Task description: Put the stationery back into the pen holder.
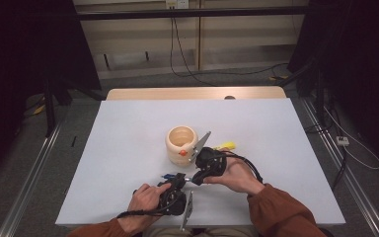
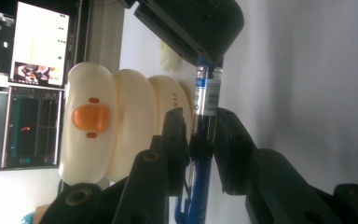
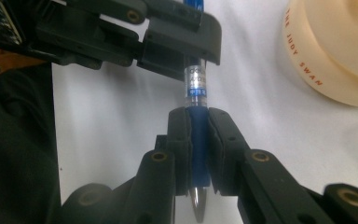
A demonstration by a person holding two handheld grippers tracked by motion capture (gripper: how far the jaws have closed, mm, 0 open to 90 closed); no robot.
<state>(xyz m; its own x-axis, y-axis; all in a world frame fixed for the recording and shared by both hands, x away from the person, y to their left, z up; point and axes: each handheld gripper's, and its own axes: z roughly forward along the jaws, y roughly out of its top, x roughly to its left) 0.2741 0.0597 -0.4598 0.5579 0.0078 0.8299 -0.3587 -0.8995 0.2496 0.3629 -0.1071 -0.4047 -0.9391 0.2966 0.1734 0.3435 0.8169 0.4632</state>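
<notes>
Fingers (image 3: 179,140) of both grippers clamp the blue pen (image 3: 196,88) from opposite ends, beside the cream holder (image 1: 181,144).

White table (image 1: 128,148) bearing a cream, ribbed, duck-faced cup (image 1: 181,143) near its middle, a yellow object (image 1: 225,146) just right of the cup, monitors (image 2: 32,84) glowing beyond the cup.

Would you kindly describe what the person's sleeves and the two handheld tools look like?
The person wears rust-orange long sleeves. The left tool and right tool are black and chunky, and each carries a grey three-cornered plate, one on the left, one on the right. A black cable trails from the right one. Close up, the jaws are matt black with brass-coloured pivot pins.
</notes>
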